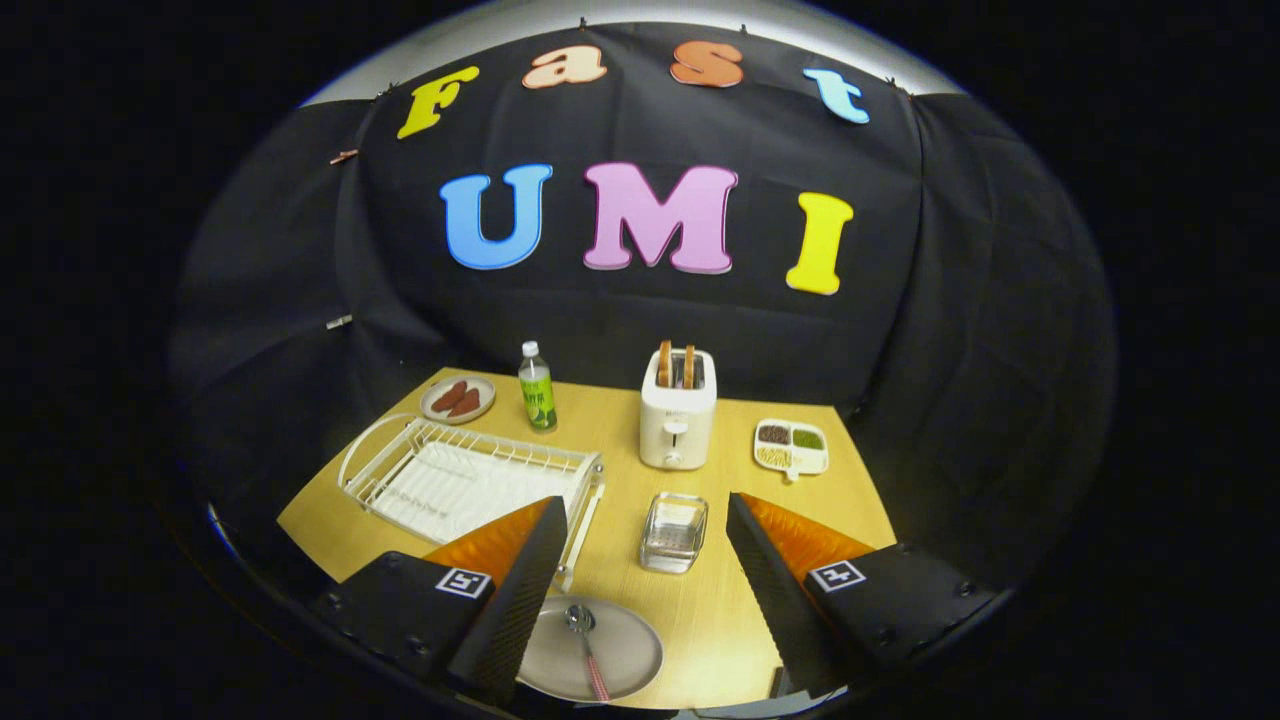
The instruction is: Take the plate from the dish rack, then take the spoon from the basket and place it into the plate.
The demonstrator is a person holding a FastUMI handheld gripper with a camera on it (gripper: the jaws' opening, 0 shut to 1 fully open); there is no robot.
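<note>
Holding the jaws (640, 590) wide open and empty, we judged that dropping toward six o'clock could knock the spoon (586, 640) off the plate (625, 650).

The gripper (640, 585) points forward and tilts slightly downward, its two fingers (520, 590) spread wide apart with a broad gap between them. Nothing sits clamped between the fingers; both reach out level with each other, their inner faces turned toward one another.
</note>
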